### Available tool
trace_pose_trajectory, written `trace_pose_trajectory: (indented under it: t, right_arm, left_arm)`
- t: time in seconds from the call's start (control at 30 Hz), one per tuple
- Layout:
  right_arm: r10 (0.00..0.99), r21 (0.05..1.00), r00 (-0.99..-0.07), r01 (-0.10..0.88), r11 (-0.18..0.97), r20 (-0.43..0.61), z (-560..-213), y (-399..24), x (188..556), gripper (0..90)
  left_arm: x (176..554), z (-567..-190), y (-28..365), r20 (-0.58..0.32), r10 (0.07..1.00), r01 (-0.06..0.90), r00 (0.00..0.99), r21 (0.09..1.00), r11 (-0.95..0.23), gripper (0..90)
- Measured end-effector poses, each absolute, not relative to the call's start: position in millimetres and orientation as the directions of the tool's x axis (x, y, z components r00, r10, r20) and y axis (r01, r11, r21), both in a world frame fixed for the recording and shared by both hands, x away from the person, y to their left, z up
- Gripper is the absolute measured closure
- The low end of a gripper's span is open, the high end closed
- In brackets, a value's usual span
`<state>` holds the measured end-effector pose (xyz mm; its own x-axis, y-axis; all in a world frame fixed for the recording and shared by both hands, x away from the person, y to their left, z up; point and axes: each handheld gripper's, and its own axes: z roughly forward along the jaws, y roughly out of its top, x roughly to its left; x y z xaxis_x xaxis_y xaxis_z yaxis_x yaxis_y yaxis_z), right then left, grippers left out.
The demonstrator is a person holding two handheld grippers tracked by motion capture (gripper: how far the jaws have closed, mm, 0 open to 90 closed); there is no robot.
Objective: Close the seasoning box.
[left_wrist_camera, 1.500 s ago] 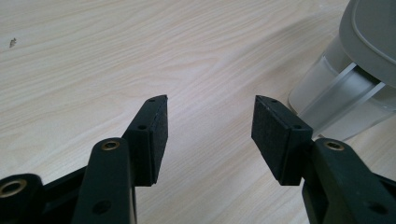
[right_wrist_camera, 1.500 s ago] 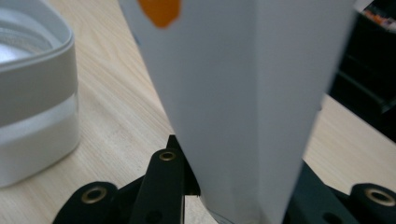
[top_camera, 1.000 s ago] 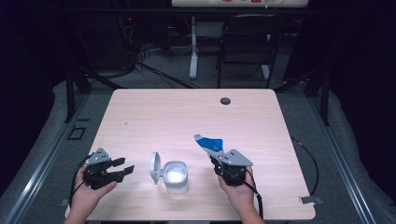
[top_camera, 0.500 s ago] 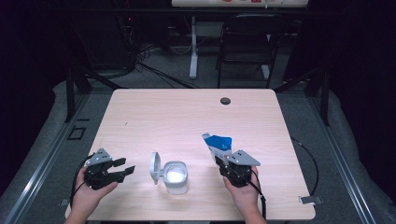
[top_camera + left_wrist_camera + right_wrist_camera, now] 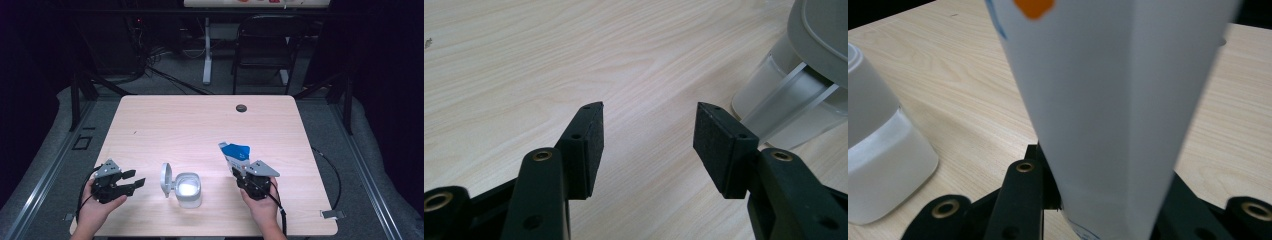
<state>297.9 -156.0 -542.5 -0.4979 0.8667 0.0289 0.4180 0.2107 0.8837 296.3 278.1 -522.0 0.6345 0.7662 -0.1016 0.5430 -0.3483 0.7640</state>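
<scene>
On the wooden table (image 5: 200, 130), the right gripper (image 5: 249, 176) is pinching a blue-and-white carton (image 5: 235, 156), tilting it just right of the open-lidded translucent container (image 5: 188, 189). At the near left edge, the left gripper (image 5: 131, 182) is holding its jaws spread with nothing between them, pointing toward that container.

The left gripper (image 5: 131, 183) is resting low at the near left, jaws gaping apart with nothing between them. The right gripper (image 5: 240, 170) is pointing away from the person, its jaws apparently pressing on a carton (image 5: 235, 154).
</scene>
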Motion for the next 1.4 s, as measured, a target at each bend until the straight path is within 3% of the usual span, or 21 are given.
trace_pose_trajectory:
  t: [1.4]
  right_arm:
    - [0.892,0.835,-0.449,0.509,0.208,0.052,-562,-164,311,70.2]
  left_arm:
    - [296,-521,277,-0.105,0.762,0.544,0.639,0.762,-0.35,46.6]
